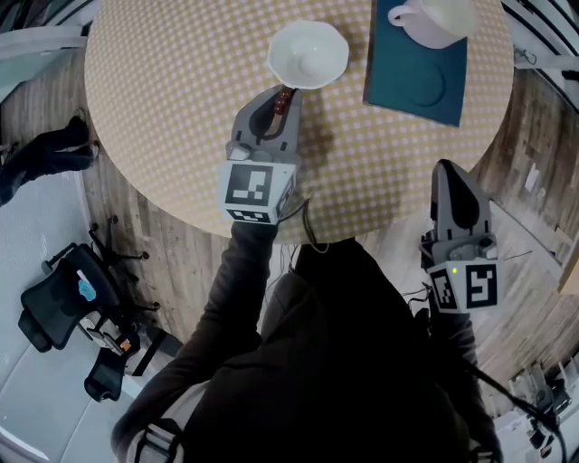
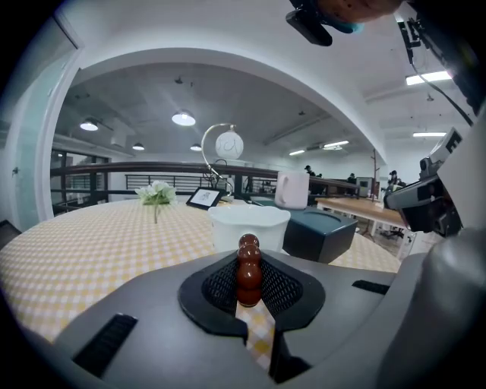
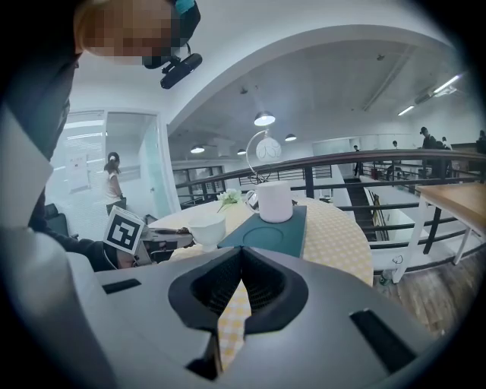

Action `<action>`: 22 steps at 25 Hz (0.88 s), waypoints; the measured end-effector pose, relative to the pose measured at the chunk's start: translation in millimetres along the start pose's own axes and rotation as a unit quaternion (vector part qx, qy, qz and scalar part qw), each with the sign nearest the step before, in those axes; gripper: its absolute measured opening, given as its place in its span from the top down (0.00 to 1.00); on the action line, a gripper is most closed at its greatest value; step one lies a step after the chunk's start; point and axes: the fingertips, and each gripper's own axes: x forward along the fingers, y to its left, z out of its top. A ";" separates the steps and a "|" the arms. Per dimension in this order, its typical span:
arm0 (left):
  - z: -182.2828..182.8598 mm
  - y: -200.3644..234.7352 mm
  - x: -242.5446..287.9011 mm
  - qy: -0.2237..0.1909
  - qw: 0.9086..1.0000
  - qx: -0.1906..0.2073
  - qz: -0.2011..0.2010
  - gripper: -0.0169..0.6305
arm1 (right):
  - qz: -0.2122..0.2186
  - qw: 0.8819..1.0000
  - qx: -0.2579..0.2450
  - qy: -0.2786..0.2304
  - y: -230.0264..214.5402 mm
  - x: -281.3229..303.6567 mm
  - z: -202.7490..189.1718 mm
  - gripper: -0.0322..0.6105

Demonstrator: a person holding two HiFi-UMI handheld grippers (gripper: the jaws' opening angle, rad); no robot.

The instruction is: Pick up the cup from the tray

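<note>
Right claw [image 1: 452, 181] is pressed together with nothing in it, hanging at the near rim of the round counter with the yellow-and-white checked cloth [image 1: 163, 108]. The left claw [image 1: 279, 101] is pinching a dark red-brown beaded stick [image 2: 248, 270] just short of the white scalloped ceramic bowl [image 1: 308, 54], so that one is busy.

The white ceramic cup [image 1: 434, 18] stands upright at the far end of the dark teal rectangular tray [image 1: 407, 77], untouched. I'd judge we're at the very start, with the approach not yet begun.

From the right gripper view the cup [image 3: 275, 201] sits nearly dead ahead, slightly right of the jaw line and well apart, with the tray's bare near half in between.

The next move, as I read it, is to spread the right claw first (it can't take anything closed like this), carry it forward over the tray and level with the cup's wall, then close.
</note>
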 end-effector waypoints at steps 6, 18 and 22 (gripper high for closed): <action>-8.0 -4.4 -1.6 -0.013 1.000 -0.003 0.007 0.91 | 0.001 1.000 -0.004 0.000 2.6 -4.8 -0.2 0.94; 2.3 -2.1 -39.1 -0.029 0.999 -0.005 0.038 0.75 | 0.010 1.000 -0.013 -0.021 6.3 -16.5 3.7 0.94; 49.8 -2.8 -69.8 -0.075 0.996 -0.002 0.051 0.77 | 0.007 0.999 -0.017 -0.045 13.7 -30.2 21.0 0.94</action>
